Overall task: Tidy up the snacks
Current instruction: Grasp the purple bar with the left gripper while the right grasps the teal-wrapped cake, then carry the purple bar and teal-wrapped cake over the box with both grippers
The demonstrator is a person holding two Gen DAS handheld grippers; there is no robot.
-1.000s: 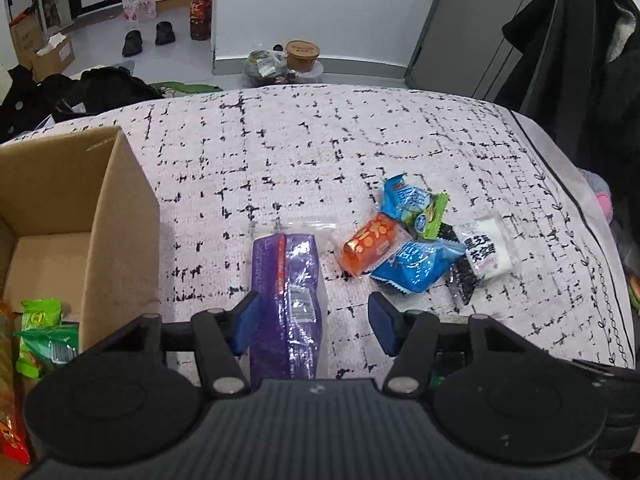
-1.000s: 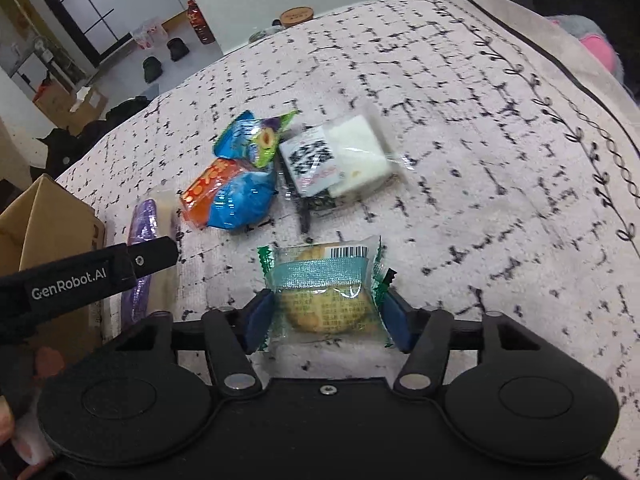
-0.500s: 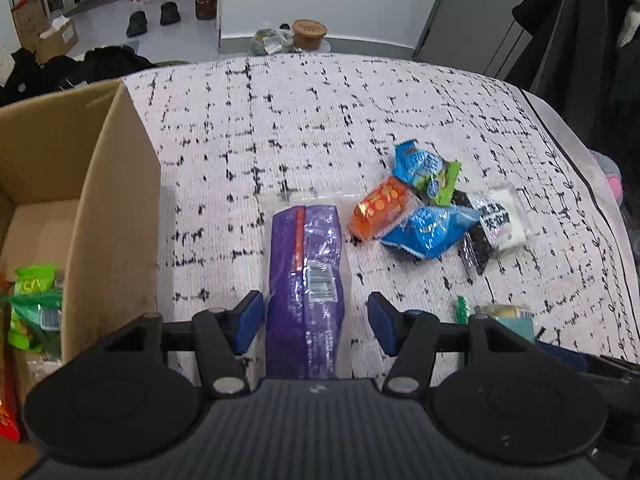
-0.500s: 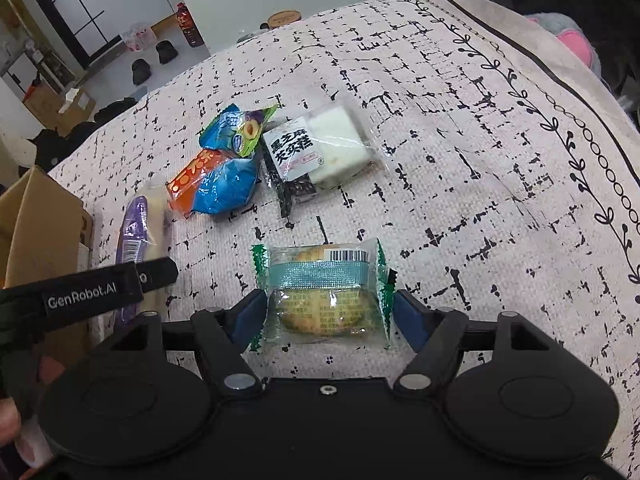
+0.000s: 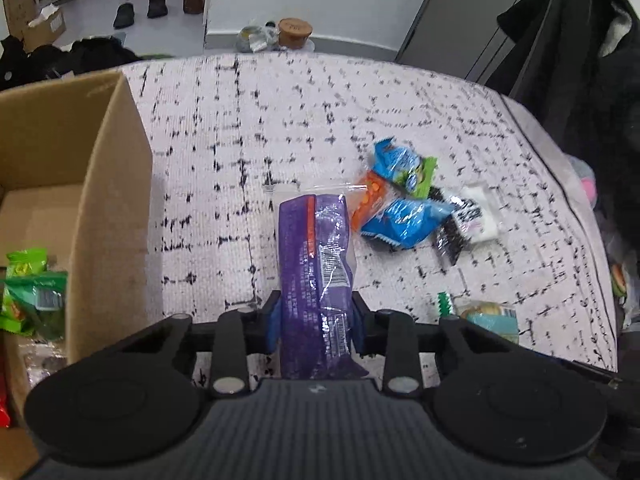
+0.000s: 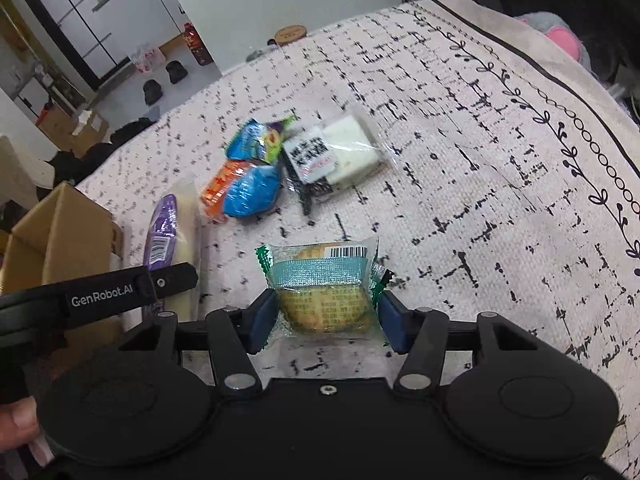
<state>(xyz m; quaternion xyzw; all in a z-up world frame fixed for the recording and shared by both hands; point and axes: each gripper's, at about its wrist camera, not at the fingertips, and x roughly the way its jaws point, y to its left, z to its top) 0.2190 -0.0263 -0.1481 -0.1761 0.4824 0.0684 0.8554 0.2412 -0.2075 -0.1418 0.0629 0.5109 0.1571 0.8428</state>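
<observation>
A long purple snack packet (image 5: pixel 316 240) lies lengthwise on the patterned cloth. My left gripper (image 5: pixel 315 316) has its jaws closing, and its blue pads press on the packet's near end. In the right wrist view a green-wrapped cake packet (image 6: pixel 324 280) sits between the pads of my right gripper (image 6: pixel 326 320). Its jaws are closing too and touch the wrapper on both sides. The same cake (image 5: pixel 488 314) shows at the lower right of the left wrist view. An open cardboard box (image 5: pixel 116 200) stands on the left with green packets (image 5: pixel 32 292) inside.
Beyond both grippers lies a small pile: a blue packet (image 5: pixel 404 220), an orange one (image 5: pixel 370 196), a blue-green one (image 5: pixel 404 164) and a white cake in clear wrap (image 5: pixel 480 216). The cloth's bordered edge (image 6: pixel 560 92) drops off to the right. Dark coats (image 5: pixel 580 60) hang behind.
The left jaws have closed in onto the purple packet, which now stands on edge between the pads. The right jaws widened briefly, then narrowed onto the cake packet.
</observation>
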